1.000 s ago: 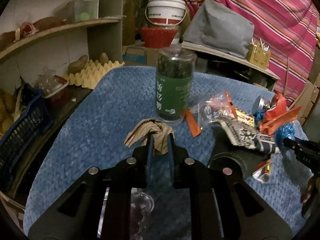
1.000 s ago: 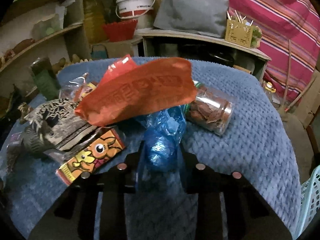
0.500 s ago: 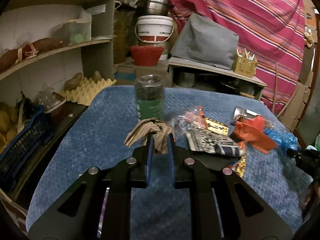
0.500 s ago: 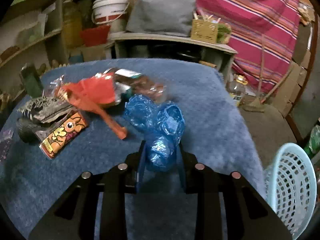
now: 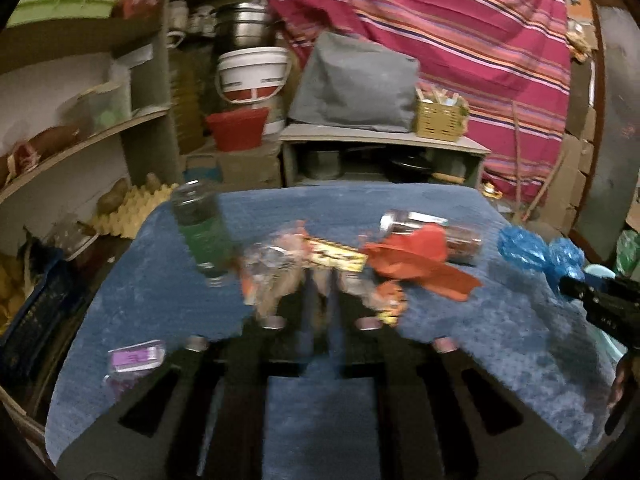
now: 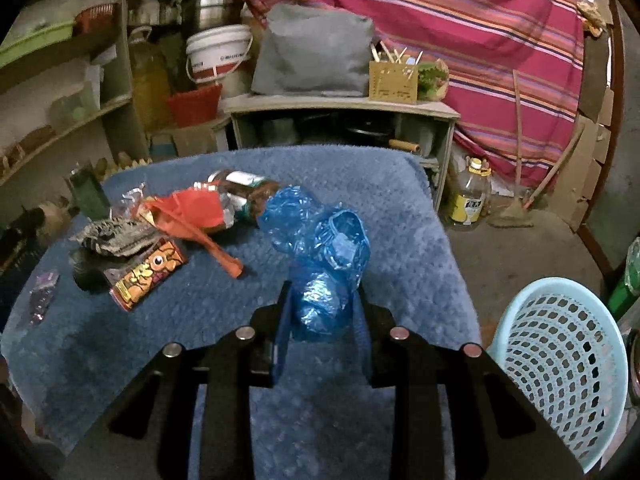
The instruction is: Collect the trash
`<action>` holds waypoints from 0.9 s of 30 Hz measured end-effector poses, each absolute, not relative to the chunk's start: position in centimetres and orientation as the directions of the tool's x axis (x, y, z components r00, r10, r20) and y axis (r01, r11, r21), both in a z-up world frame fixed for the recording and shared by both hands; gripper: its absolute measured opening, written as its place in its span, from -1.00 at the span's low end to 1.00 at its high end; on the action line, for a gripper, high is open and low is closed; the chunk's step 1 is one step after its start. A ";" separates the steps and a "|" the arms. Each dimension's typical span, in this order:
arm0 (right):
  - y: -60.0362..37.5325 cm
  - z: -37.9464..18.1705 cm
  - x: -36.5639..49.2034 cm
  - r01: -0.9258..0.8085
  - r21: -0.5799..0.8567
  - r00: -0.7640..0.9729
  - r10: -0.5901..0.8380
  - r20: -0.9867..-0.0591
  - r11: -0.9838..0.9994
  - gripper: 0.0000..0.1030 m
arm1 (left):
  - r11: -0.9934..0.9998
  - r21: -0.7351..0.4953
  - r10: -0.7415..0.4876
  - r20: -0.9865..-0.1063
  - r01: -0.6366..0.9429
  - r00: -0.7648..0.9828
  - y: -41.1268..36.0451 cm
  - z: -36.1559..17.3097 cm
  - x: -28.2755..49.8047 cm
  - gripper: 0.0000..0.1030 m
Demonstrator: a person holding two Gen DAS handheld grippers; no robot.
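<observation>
Right gripper (image 6: 320,316) jaws clamp the blue plastic wrapper (image 6: 320,248); left gripper (image 5: 320,300) jaws closed, seemingly pinching brown paper (image 5: 286,284).

Both pictures are dim, with a warm indoor light, and its source is not visible. The left wrist view is strongly blurred by motion: the green jar (image 5: 202,236) and the wrappers beside it are smeared, and the gripper fingers (image 5: 308,312) in front of the jar look like ghosts. The right wrist view is much sharper; the blue plastic (image 6: 320,256) has small glossy highlights. The fisheye lens bends the shelves (image 6: 68,128) left of it, and the corners are black.
</observation>
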State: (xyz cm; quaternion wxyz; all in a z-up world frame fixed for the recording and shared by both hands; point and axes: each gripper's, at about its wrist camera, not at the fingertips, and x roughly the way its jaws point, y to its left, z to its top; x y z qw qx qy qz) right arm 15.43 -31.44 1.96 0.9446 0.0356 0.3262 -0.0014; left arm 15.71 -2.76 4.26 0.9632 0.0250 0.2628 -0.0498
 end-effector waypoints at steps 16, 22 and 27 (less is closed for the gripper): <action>-35.6 1.3 13.2 0.003 0.132 0.783 0.080 -0.617 0.991 -0.44 | 0.997 0.059 0.001 -0.572 0.040 0.820 -4.4 0.3 14.8 0.19; -34.3 1.3 13.4 -0.030 0.142 0.783 0.112 -0.613 0.989 -0.43 | 0.997 0.062 0.079 -0.564 -0.053 0.822 -0.4 -1.1 12.5 0.52; -32.3 0.5 13.6 -0.055 0.108 0.768 0.111 -0.631 0.993 -0.43 | 0.992 0.054 0.124 -0.574 -0.113 0.809 3.3 -2.6 11.0 0.70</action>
